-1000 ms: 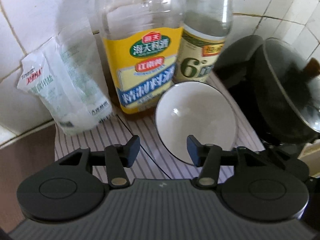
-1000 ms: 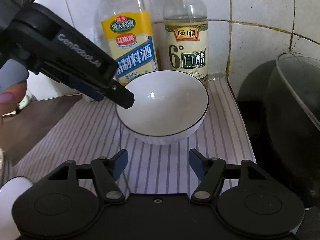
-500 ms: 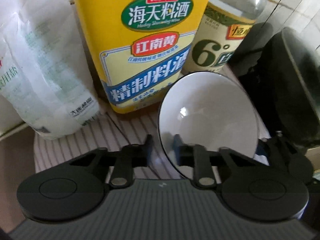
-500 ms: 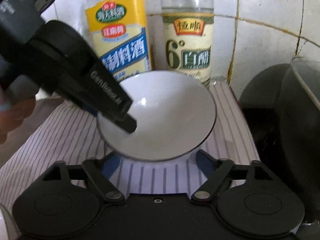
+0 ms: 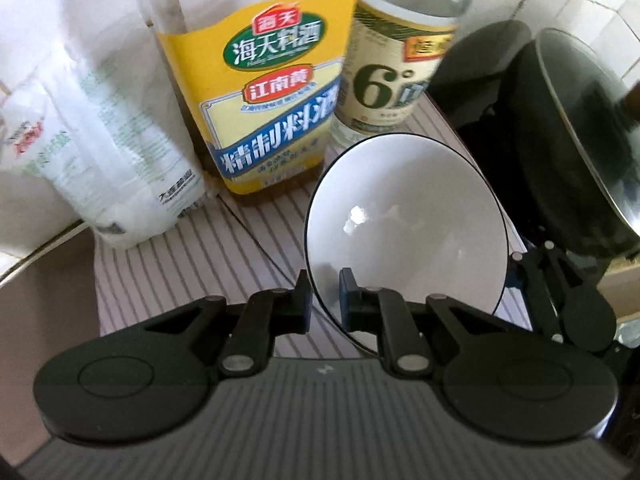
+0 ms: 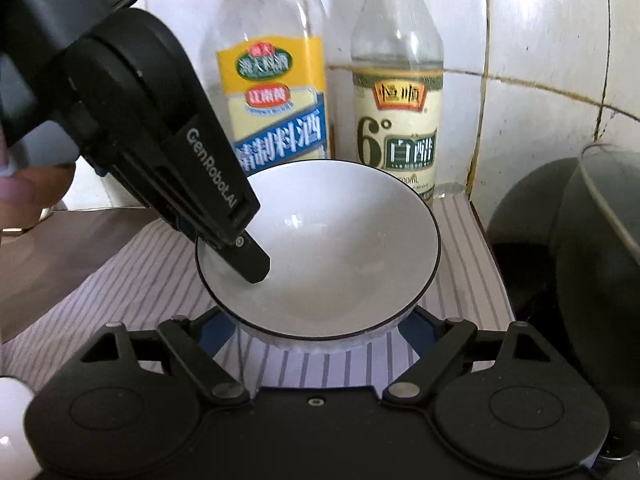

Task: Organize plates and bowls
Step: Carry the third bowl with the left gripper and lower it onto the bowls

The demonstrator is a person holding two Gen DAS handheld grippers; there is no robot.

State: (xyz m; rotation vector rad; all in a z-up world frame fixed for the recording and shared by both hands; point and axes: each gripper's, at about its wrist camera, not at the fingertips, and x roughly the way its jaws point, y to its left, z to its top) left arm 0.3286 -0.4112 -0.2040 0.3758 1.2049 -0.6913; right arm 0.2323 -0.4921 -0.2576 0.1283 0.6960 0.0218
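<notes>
Left wrist view, item one: left claw (image 5: pixel 325 300), closed on the near-left rim of a white ceramic bowl with a thin black rim line (image 5: pixel 408 216), one finger outside the wall, the other inside it. Item two: right claw (image 6: pixel 316 330), fingers spread wide on either side of the bowl's base; the blue pads sit close against the lower wall, but whether they touch it cannot be told, so this claw is entered as apart, not gripping. Location of bowl: on or just above a grey-and-white striped cloth (image 5: pixel 180 256) covering the surface, tilted in the left wrist view, just in front of a clear cooking-wine bottle with a yellow label (image 5: pixel 260 92) and a clear vinegar bottle with a cream label (image 5: pixel 396 64). Adjacent stock: a white plastic packet (image 5: pixel 120 152) to the left against the tiled wall; a dark pot with a glass lid (image 5: pixel 560 128) close on the right. Handling note, as judgement: the step in hand appears to be lifting the bowl out for stacking. A single rim pinch on glazed ceramic is likely to slip or pivot, so the right claw should close under the base before any carry. Lift straight up and draw back, away from the two bottles, which look easy to topple, and keep the far rim off the pot.
</notes>
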